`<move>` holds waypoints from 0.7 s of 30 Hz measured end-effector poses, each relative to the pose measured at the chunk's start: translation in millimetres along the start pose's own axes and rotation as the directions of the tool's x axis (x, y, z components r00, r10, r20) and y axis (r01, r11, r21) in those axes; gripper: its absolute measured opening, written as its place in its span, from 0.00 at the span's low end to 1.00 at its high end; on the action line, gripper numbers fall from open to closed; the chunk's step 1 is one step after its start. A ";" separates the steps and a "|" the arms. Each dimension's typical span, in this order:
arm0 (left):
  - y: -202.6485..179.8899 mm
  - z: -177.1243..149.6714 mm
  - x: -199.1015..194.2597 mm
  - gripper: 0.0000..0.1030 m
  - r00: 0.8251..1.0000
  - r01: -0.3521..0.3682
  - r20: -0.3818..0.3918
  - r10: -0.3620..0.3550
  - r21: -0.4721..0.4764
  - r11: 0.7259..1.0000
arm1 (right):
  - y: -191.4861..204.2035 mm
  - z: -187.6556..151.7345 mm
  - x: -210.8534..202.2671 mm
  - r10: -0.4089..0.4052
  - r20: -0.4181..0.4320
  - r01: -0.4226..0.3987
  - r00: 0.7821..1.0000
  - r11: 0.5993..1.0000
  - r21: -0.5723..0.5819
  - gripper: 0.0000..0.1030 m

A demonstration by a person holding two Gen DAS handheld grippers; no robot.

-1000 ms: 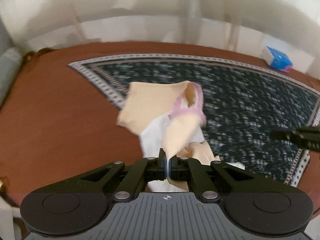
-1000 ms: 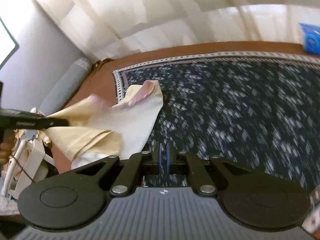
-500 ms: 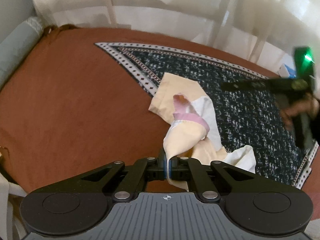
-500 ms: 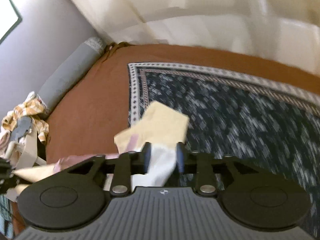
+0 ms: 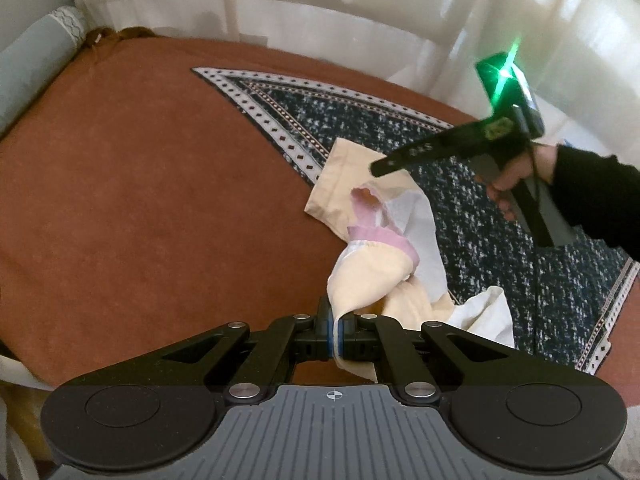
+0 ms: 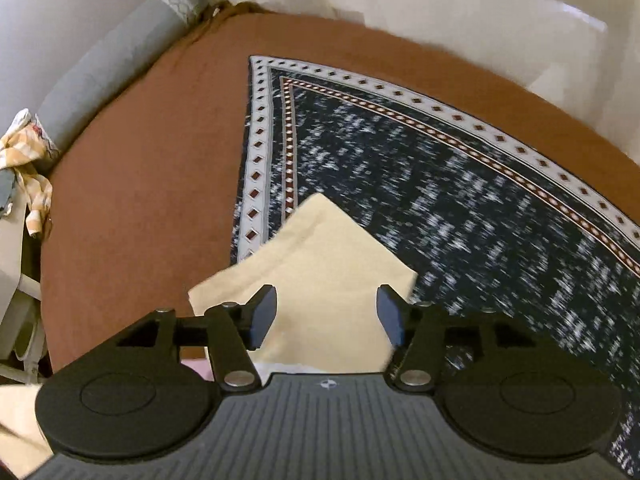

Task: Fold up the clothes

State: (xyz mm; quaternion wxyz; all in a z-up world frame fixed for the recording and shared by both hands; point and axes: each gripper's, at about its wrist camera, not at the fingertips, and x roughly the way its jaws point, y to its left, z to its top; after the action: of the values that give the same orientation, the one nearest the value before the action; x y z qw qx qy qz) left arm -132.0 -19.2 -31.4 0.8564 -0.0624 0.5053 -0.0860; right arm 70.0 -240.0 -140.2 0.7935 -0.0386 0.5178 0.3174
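Brown bedspread [image 5: 140, 200], patterned dark cloth [image 6: 460, 184] on top. Left gripper [image 5: 335, 334] clamped on cream garment [image 5: 372, 280], which lies crumpled across cloth edge. Right gripper [image 6: 326, 314] spread wide above it, pinching nothing. Marking on its side unreadable. Garment's near part hidden behind tool bodies.

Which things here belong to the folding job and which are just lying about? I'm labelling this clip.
In the job:
- cream garment, pinched by the shut left gripper
- right gripper, open above the garment's flat corner

Lying about:
- patterned dark cloth under the garment
- brown bedcover
- grey bolster
- checked fabric at the left edge
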 end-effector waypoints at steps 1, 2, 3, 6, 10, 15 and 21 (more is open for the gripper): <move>1.4 -0.1 0.7 0.00 1.000 0.002 -0.003 -0.002 0.000 1.000 | 3.5 2.5 3.8 -0.003 -0.008 0.003 1.000 1.000 -0.006 0.64; 2.7 -0.2 1.4 0.00 1.000 0.004 -0.005 -0.004 -0.001 1.000 | 5.8 4.3 8.0 -0.015 -0.022 0.014 1.000 1.000 -0.012 0.67; 4.1 -0.3 1.9 0.00 1.000 0.005 -0.007 -0.005 -0.003 1.000 | 7.3 4.6 13.5 -0.033 -0.044 0.032 0.998 0.999 -0.018 0.67; 7.6 -1.0 2.2 0.00 1.000 0.004 -0.008 -0.004 -0.018 1.000 | 10.3 0.9 23.6 -0.072 -0.077 0.070 0.994 0.997 -0.033 0.67; 10.9 -1.4 3.6 0.00 1.000 0.002 -0.014 -0.002 -0.033 0.999 | 10.7 -1.8 22.6 -0.090 -0.088 0.085 0.992 0.995 -0.052 0.18; 12.3 1.7 2.8 0.00 1.000 -0.005 -0.001 0.005 -0.036 0.999 | 4.8 -2.3 5.1 -0.090 -0.032 0.090 0.995 0.996 -0.002 0.00; 10.1 4.1 -0.3 0.00 1.000 -0.016 0.017 0.016 -0.029 0.999 | 2.5 -4.7 -18.3 -0.053 0.026 0.053 0.998 0.999 -0.009 0.00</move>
State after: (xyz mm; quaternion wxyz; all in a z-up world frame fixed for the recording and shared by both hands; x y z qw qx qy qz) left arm -127.7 -9.2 -31.1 0.8603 -0.0717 0.4997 -0.0713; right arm 60.1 -248.3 -126.2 0.8081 -0.0520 0.5047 0.2992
